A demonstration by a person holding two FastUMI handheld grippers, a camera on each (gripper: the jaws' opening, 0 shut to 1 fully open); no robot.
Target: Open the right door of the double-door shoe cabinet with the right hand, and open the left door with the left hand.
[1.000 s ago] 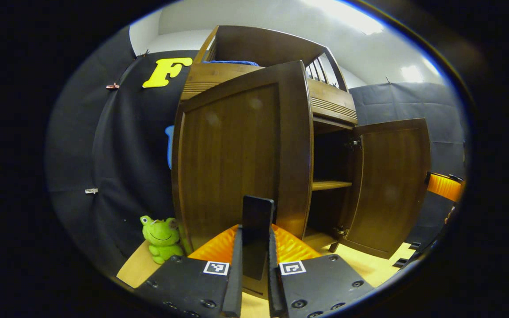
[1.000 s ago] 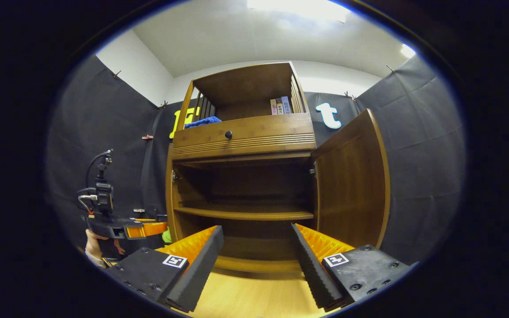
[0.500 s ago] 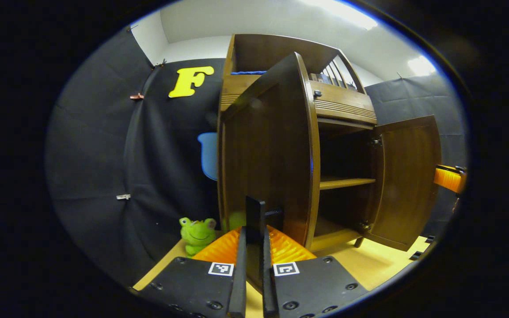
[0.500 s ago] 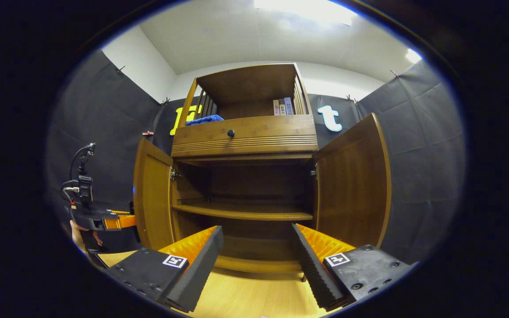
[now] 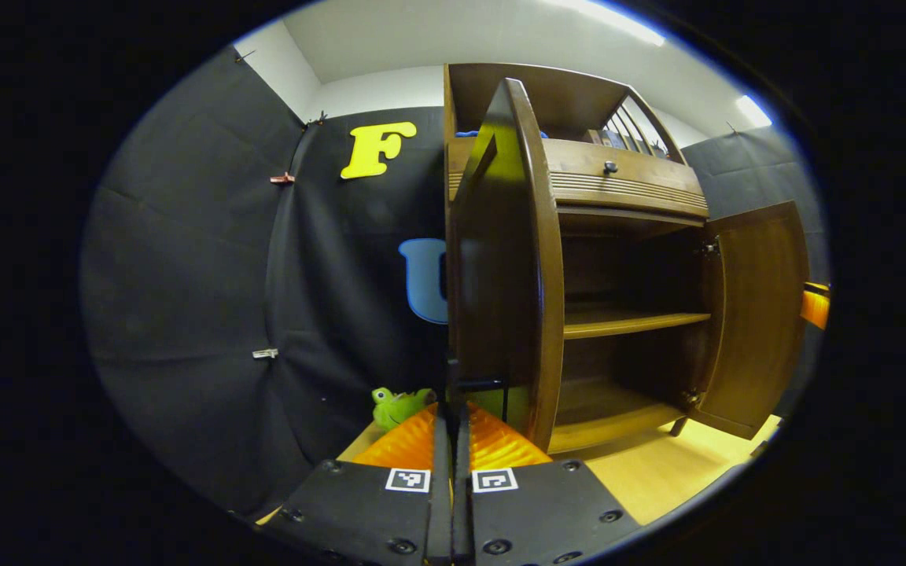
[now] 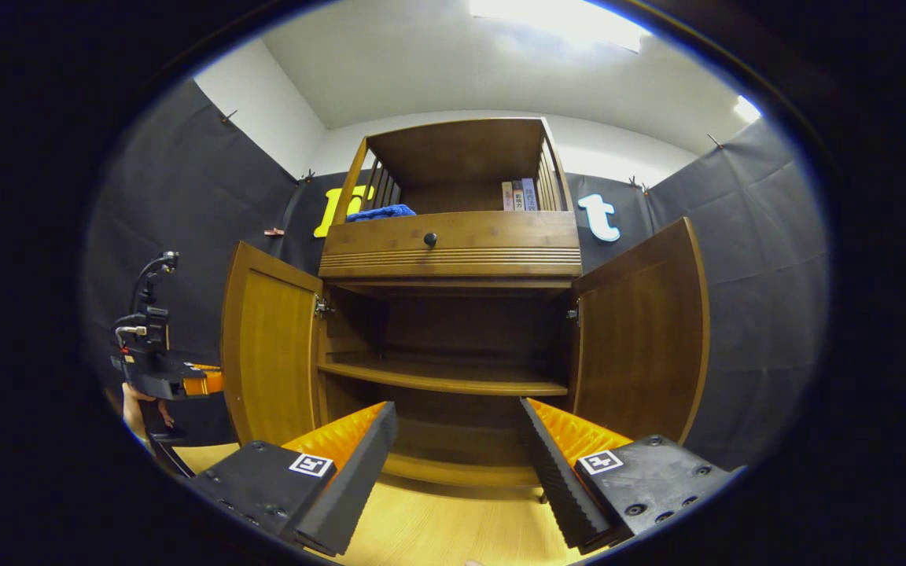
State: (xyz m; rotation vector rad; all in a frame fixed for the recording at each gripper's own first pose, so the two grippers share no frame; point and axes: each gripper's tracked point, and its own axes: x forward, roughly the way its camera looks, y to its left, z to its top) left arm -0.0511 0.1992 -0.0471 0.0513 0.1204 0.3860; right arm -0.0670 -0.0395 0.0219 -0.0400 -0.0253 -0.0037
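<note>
The shoe cabinet (image 6: 453, 314) stands on a pale wooden floor (image 6: 453, 534) against the booth's black cloth wall, with both lower doors swung wide. In the right gripper view the left door (image 6: 268, 346) stands out from its hinges on the cabinet's left side and the right door (image 6: 642, 330) does likewise on the right, baring a middle shelf (image 6: 441, 377) and the bottom board. Above the doors runs a drawer (image 6: 453, 244) with a dark round knob (image 6: 429, 238); the open top compartment holds a blue cloth (image 6: 381, 211) at its left and a few books (image 6: 519, 194) at its right. The right gripper (image 6: 457, 448) hovers before the cabinet's opening, its fingers wide apart with nothing between them. The left gripper (image 5: 453, 424) has its fingers drawn together on the dark handle (image 5: 478, 385) near the left door's free edge, the door seen almost edge-on. A green frog toy (image 5: 398, 405) sits on the floor by the wall, left of that door. A hand (image 6: 134, 409) holds the left gripper at the far left.
</note>
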